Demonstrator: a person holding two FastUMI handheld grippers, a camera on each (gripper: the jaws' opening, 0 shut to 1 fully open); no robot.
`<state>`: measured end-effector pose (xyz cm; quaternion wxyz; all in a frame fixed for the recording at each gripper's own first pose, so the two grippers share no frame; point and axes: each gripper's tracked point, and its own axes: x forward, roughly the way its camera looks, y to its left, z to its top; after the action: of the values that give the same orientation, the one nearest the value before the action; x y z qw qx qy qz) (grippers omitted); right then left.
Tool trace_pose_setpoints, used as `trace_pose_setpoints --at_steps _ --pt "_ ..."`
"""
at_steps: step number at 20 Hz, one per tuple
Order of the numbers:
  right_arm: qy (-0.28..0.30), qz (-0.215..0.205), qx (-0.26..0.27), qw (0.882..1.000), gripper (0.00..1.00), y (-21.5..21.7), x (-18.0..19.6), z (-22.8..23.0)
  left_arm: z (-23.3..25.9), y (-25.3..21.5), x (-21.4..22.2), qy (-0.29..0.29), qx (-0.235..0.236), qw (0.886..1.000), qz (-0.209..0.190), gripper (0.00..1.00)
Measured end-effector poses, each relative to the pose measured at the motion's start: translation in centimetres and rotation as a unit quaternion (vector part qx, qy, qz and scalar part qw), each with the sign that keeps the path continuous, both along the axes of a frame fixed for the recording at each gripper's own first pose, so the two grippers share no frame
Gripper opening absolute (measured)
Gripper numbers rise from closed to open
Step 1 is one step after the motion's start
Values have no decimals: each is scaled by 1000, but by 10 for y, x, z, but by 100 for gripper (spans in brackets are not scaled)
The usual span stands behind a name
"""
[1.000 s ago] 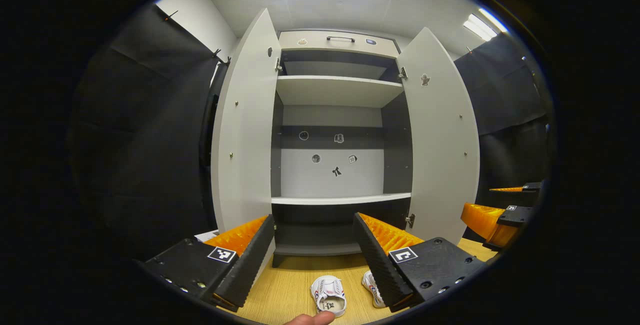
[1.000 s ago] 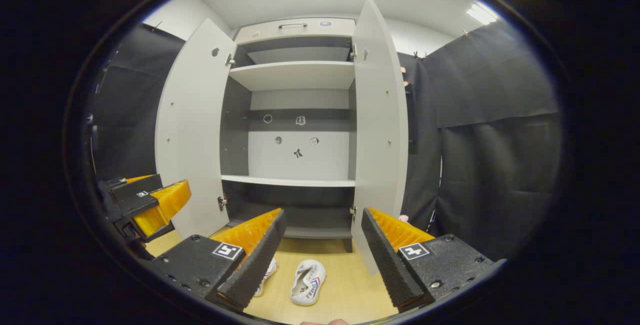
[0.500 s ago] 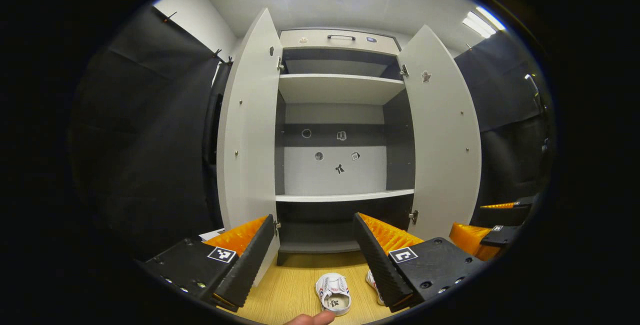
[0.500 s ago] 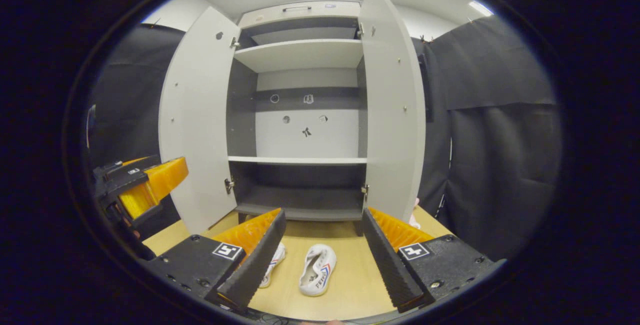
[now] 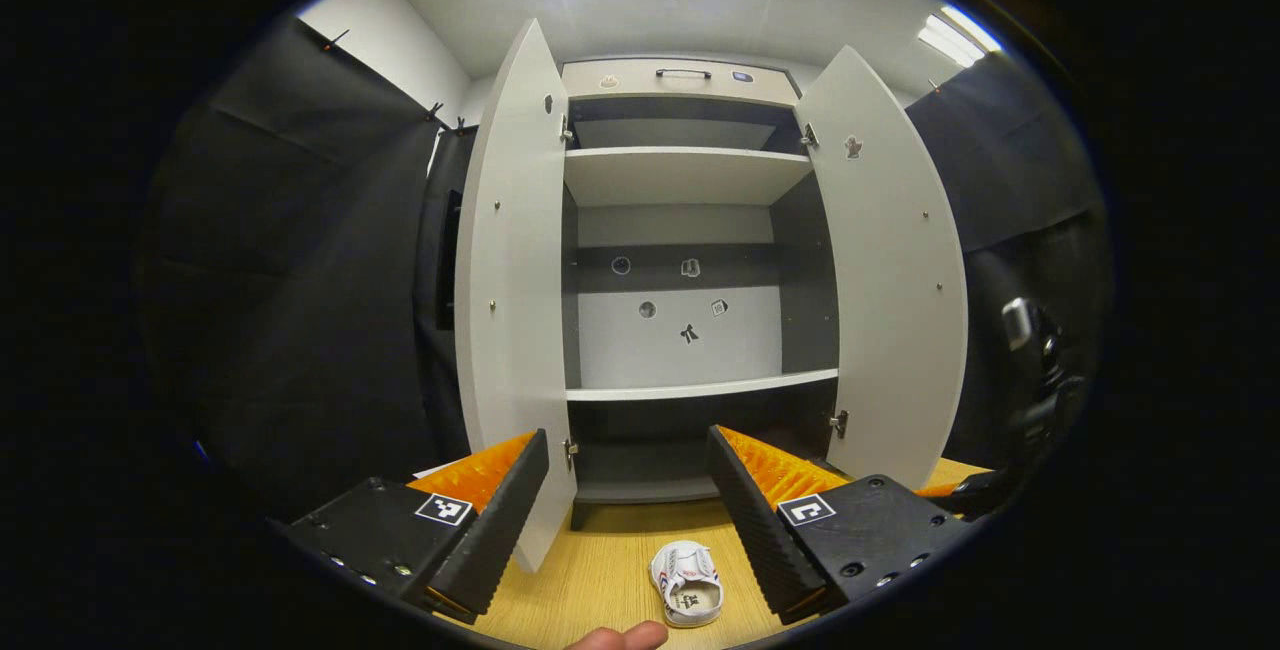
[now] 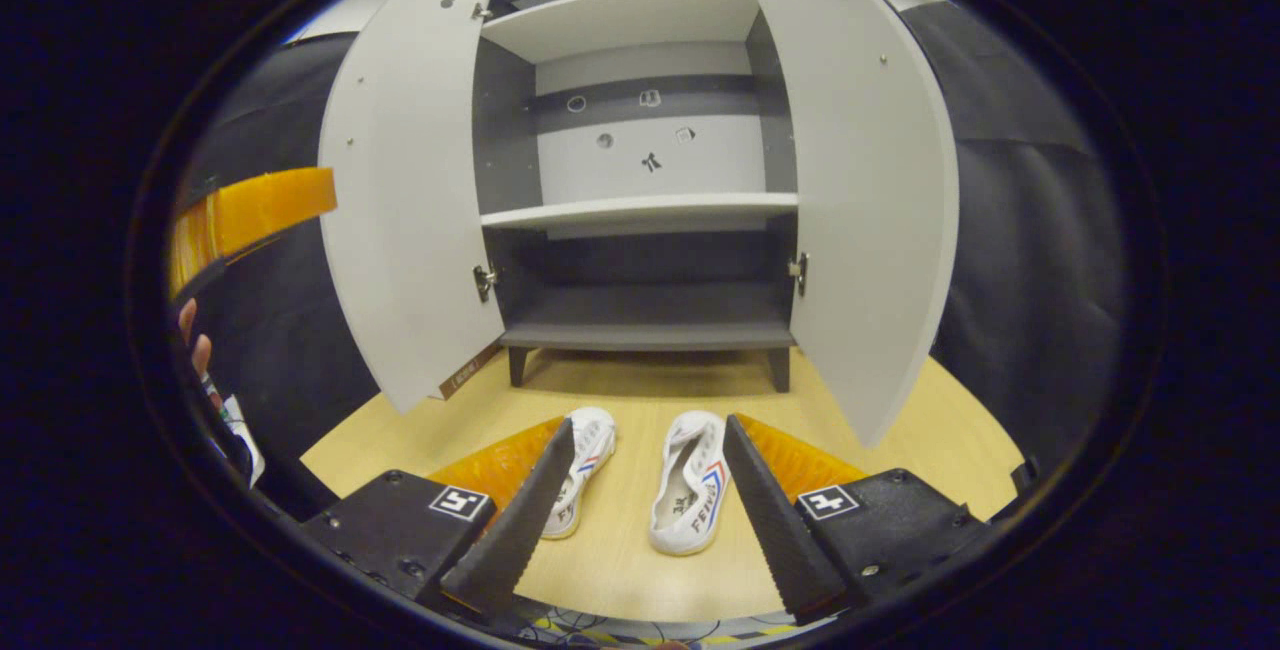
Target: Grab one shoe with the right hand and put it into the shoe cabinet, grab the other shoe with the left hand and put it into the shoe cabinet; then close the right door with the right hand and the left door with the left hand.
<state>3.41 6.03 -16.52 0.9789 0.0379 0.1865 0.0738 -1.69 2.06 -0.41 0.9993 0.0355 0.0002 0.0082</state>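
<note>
Over the last second the right gripper (image 6: 640,520) has tipped downward and come closer to the floor, so the two white shoes now sit large between its fingers where before they lay small at the bottom edge. This reads as the opening of the first step: lining up on a shoe before grasping. Its jaws stand wide apart and hold nothing. The right-hand shoe (image 6: 690,483) lies just inside the right finger, heel toward the camera; the other shoe (image 6: 580,470) is partly hidden behind the left finger. Both rest on the wooden floor (image 6: 640,390) just in front of the shoe cabinet (image 6: 640,335), whose left door (image 6: 410,190) and right door (image 6: 860,180) hang open, its shelves bare.

The left gripper (image 5: 625,520) has barely shifted; it is level, facing the cabinet, also wide open and empty, with one shoe (image 5: 688,582) low between its fingers.
</note>
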Motion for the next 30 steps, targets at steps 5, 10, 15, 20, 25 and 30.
trace_pose_setpoints --at_steps 5,10,15,20,25,30 --pt "46 10 0 999 89 11 21 -49 -6 11 0 5 -10 1000 3 95" --pt "100 7 -7 995 77 14 44 -95 -11 27 2 10 -9 1000 16 95" --pt "137 5 -18 990 55 14 61 -131 -21 48 8 23 -15 999 33 95" --pt "160 -13 -23 987 52 8 89 -154 -27 58 13 31 -22 998 41 95" --pt "172 -23 -32 984 23 10 112 -174 -36 62 23 40 -18 998 44 95" --pt "158 -40 -49 985 12 7 136 -181 -39 63 24 44 -16 998 46 95"
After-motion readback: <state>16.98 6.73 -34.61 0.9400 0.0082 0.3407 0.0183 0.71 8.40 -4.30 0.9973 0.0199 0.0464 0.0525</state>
